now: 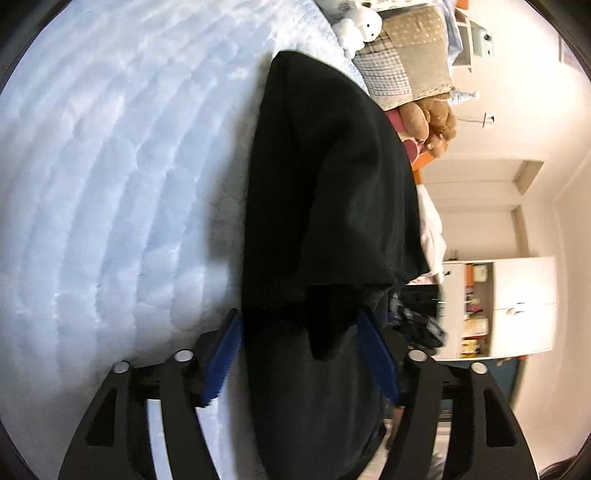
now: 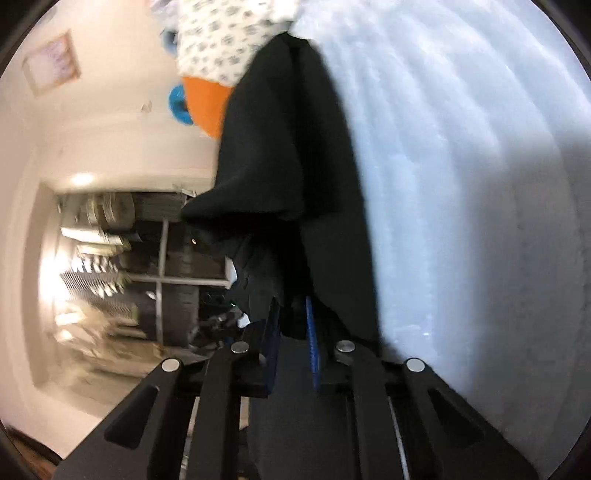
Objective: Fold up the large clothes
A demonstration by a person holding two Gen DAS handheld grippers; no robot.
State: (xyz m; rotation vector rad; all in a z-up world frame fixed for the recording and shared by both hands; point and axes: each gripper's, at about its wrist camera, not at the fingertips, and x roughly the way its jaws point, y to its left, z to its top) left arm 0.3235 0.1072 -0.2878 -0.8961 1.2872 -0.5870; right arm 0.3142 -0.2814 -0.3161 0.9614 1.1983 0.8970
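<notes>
Both views rolled sideways; bed surface runs vertically in each.

Left claw (image 1: 301, 350): 2 blue pads set wide apart, a thick bunch of the black garment (image 1: 332, 184) filling the gap between them. Cloth reaches both pads, yet whether they press on it I cannot tell. From the claw the garment stretches away as a long dark band, one edge against the pale blue quilted bedspread (image 1: 110, 184), the other hanging free with a loose flap drooping near the pads.

Right claw (image 2: 291, 332): 2 blue pads drawn close together, clamped on a thin edge of the same black garment (image 2: 288, 147). Fabric rises from the pads in a tall fold and lies beside the bedspread (image 2: 461, 166), which takes a broad shadow on its outer part.

Surroundings, left view: patchwork pillow (image 1: 406, 62), white plush toy (image 1: 364, 24), brown plush toy (image 1: 432, 122), white cabinet (image 1: 517, 306) against the wall. Right view: patterned white cloth (image 2: 225, 40), orange cushion (image 2: 205, 103), a blurred doorway with shelving (image 2: 103, 251).
</notes>
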